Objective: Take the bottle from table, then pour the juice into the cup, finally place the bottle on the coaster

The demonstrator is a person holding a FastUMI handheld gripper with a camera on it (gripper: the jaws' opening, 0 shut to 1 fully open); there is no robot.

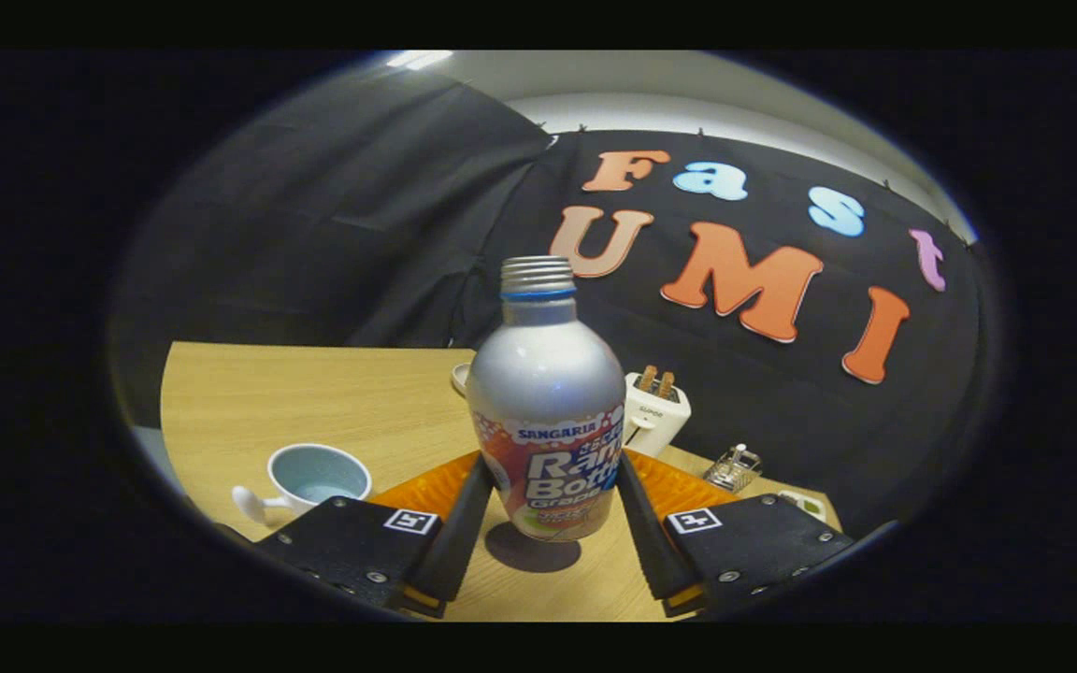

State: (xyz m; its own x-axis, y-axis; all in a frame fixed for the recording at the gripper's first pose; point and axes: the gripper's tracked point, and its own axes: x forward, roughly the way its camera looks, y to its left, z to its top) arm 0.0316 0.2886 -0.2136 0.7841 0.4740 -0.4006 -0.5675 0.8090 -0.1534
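The tool has the bottle right between its fingers, one finger pressed on the left flank of the label and the other on the right, so it reads as clamped on the bottle's lower body. The bottle is upright, its threaded neck bare at the top, and there is a shadow on the surface just under its base; I judge it lifted a little, though the fisheye makes that hard to be sure of.

The cup sits near and to the left, handle pointing nearer-left, its mouth open and facing up. That looks like where the pour has to go.

Risks from here: the grip is low on a smooth, rounded metal body, so a tilt toward the cup could let the bottle twist or slide between the fingers. With no cap on, a quick swing left would slop juice onto the surface before the neck reaches the rim. The cup is light and close to the near edge, so a knock from the bottle could push it off.

An orange mat lies behind the fingers, largely covered by them and the bottle; it may be the coaster. Farther right stand a white toaster and a small wire object, too small to name.
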